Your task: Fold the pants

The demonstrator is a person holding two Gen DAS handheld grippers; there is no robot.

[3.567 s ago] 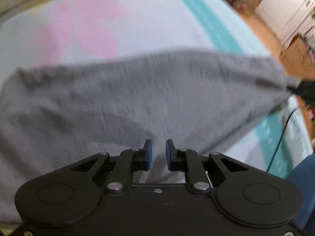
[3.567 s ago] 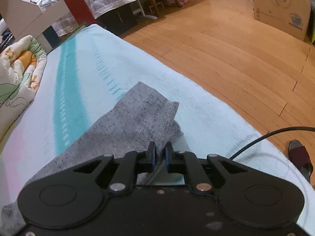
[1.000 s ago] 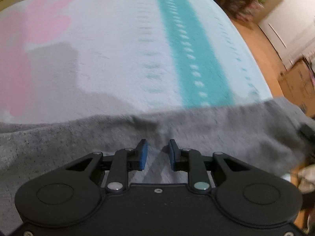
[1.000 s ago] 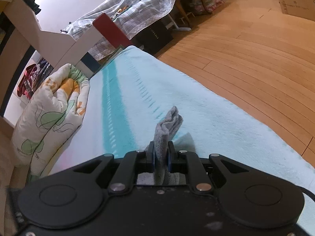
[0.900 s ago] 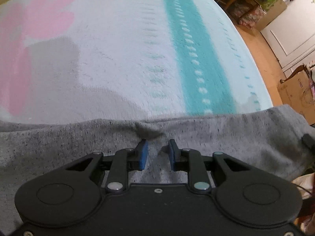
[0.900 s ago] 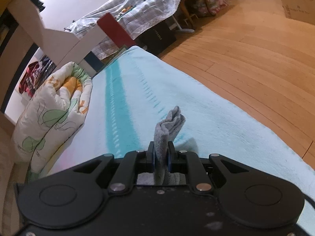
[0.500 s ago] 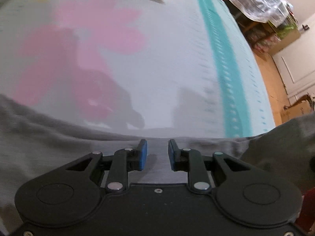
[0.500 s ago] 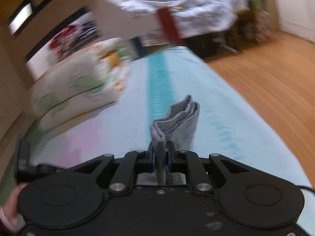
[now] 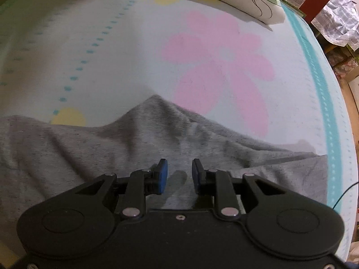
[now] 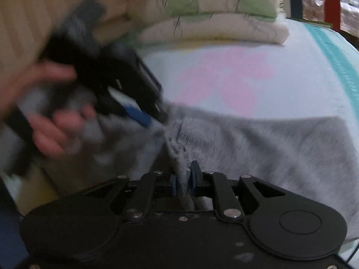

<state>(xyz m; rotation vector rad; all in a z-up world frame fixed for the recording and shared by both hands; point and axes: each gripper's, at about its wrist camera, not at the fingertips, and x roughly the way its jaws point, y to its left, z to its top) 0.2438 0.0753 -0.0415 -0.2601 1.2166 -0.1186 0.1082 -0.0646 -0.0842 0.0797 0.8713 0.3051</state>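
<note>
Grey pants point(image 9: 134, 139) lie rumpled across the pale bed cover point(image 9: 112, 44), with one peak of cloth pointing up the bed. My left gripper point(image 9: 178, 168) hovers over them, blue pads apart, only cloth below the gap. In the right wrist view, a fold of the pants point(image 10: 269, 148) stands between the pads of my right gripper point(image 10: 182, 174). Its jaws are opening while the cloth still fills the gap. There the left gripper point(image 10: 139, 114) is blurred, held by a hand point(image 10: 51, 123), its tips close to the same fold.
A folded quilt with green print point(image 10: 213, 22) lies at the head of the bed. The cover carries a pink flower point(image 9: 219, 67) and a teal stripe point(image 9: 325, 89) near the right edge. A thin cable point(image 9: 345, 192) hangs by that edge. Furniture stands beyond.
The right gripper has swung the pant end from the bed's floor-side edge across to the left gripper. The left gripper has slid sideways along the pants, so the pink flower is now ahead.
</note>
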